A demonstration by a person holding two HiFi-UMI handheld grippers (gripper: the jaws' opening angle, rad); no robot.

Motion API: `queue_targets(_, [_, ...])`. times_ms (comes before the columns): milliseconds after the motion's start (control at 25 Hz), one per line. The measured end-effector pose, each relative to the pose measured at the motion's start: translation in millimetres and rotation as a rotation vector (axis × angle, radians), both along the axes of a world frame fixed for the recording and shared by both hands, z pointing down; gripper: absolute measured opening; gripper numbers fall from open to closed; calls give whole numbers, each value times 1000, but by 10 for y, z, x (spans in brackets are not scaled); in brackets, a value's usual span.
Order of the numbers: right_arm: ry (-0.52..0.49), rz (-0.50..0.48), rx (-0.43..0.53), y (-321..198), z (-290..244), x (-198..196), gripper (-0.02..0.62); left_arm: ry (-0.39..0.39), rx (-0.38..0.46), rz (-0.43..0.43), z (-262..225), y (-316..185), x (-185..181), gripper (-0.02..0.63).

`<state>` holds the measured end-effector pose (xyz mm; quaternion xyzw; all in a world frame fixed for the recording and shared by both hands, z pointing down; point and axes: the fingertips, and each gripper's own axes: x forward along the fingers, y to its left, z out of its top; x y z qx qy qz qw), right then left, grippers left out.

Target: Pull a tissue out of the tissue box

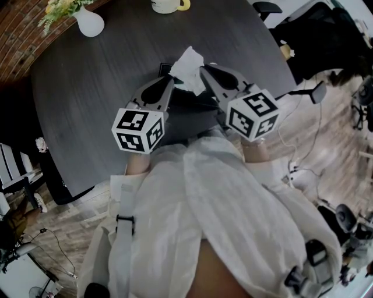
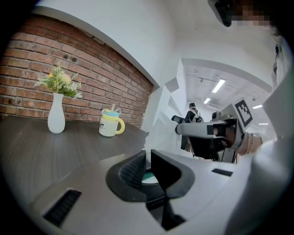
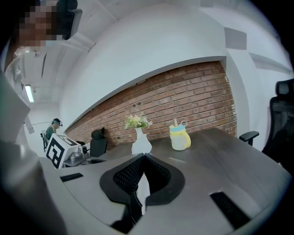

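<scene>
A white tissue (image 1: 189, 65) stands up from a dark tissue box (image 1: 195, 105) on the dark round table (image 1: 87, 99), just in front of me. My right gripper (image 1: 204, 73) reaches in from the right and is shut on the tissue; in the right gripper view a white strip of tissue (image 3: 140, 195) shows between its pads. My left gripper (image 1: 167, 75) comes in from the left. In the left gripper view its jaws (image 2: 149, 163) close on the box's stitched black edge (image 2: 154, 202), and the tissue (image 2: 161, 119) rises just beyond them.
A white vase with flowers (image 1: 88, 22) and a yellow mug (image 1: 169, 6) stand at the table's far side by the brick wall (image 3: 183, 96). Office chairs (image 1: 265, 9) stand around the table, and cables lie on the floor (image 1: 303, 157) to the right.
</scene>
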<state>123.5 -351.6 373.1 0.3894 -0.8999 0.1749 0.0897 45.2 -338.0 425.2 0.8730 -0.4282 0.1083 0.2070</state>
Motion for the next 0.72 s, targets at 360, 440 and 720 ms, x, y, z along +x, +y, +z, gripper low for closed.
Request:
queue_targets(360, [-20,-14,22,-36,-122,-23,8,12,-5,-9,-7,2,-30,32])
queue_targets(440, [-21,-18,24,-39,-137,-28,8,12,-5,-13,-7,6,-36,32])
queue_targets(720, [-20,-19,23,-39,-138,-22,8,11,-2,-31,-4,-3,-79,33])
